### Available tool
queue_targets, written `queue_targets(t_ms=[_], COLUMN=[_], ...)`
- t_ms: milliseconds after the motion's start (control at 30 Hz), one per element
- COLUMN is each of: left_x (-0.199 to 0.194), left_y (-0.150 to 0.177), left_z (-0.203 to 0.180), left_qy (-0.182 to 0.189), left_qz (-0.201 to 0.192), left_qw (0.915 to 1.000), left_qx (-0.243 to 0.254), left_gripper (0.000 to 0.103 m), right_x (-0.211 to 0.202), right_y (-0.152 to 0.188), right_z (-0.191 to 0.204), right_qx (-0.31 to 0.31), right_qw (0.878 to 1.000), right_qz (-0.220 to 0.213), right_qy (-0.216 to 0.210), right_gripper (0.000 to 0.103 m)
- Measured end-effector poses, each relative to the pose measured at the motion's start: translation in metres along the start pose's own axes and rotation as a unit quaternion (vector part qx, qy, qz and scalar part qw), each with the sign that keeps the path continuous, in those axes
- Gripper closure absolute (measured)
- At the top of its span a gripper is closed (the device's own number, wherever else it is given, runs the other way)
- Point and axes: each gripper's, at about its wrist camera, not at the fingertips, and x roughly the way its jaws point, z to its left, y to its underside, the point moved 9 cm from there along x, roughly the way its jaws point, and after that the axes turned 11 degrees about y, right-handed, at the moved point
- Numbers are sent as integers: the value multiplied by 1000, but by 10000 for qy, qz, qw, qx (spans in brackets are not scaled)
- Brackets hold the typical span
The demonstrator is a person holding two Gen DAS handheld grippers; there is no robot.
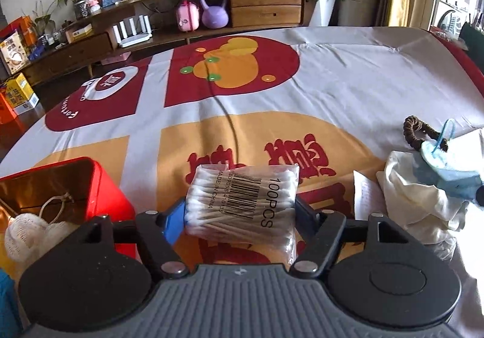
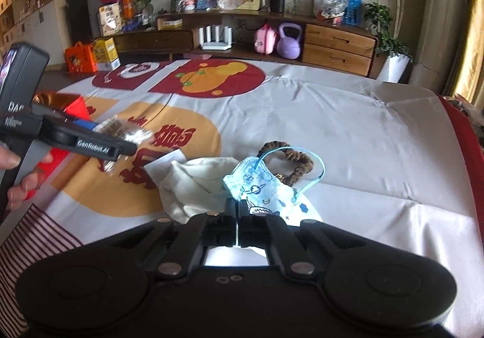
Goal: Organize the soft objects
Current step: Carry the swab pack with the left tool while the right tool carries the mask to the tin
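Note:
A clear pack of cotton swabs (image 1: pixel 242 199) sits between the fingers of my left gripper (image 1: pixel 239 217), which is shut on it, both pads pressing its sides. The right wrist view shows the same pack (image 2: pixel 121 128) held just above the patterned cloth. My right gripper (image 2: pixel 237 208) is shut on the near edge of a blue printed face mask (image 2: pixel 266 190). The mask lies over a crumpled white cloth (image 2: pixel 196 183) and a brown scrunchie (image 2: pixel 299 168). From the left wrist view the mask (image 1: pixel 447 174) and white cloth (image 1: pixel 423 202) are at the right.
A red tin box (image 1: pixel 99 186) stands open at the left, with a white mesh sponge (image 1: pixel 27 235) at its near edge. A paper slip (image 2: pixel 165 164) lies by the white cloth. The person's hand (image 2: pixel 21 183) and striped sleeve (image 2: pixel 30 241) are at the left. A wooden sideboard (image 1: pixel 266 5) lines the far wall.

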Motion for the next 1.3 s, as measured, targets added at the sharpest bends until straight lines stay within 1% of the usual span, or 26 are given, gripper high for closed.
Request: queue_targets(t_ms=[233,400,567,700,1000,1100,1300], left_x=[-18,-36,-60,-80,-128,-144,-172], left_y=[0,0,1,3,13,16,21], left_z=[0,-7,-13,-17,-16,-10,7], left_qy=[69,119,225,283,295,308,228], left_qz=[-77,-121,-194,-243,-298,-289,-398], left_qw=[9997,9995,9991,9986,9983,9978,9970], left_qx=[-218,-247,-318,-362,-416,-511,-622], left_gripper=[32,32,32,32,32,32,32], right_x=[-21,-40,-60,-76,-110,-118,-129], right_y=[-11,-18,-23,-25,-31,-36,-47], right_z=[-14,-20,-21,-16,13,26,56], right_qx=[411,605,775,791,707,638,497], right_qw=[9991,9978,9964,9959,9946,9944,9931], right_qz=[-142,-233,-285,-342,-464,-477,-497], right_qy=[-25,-102,-197,-280,-600,-695,-942], right_gripper=[103,103,103,103,103,103,103])
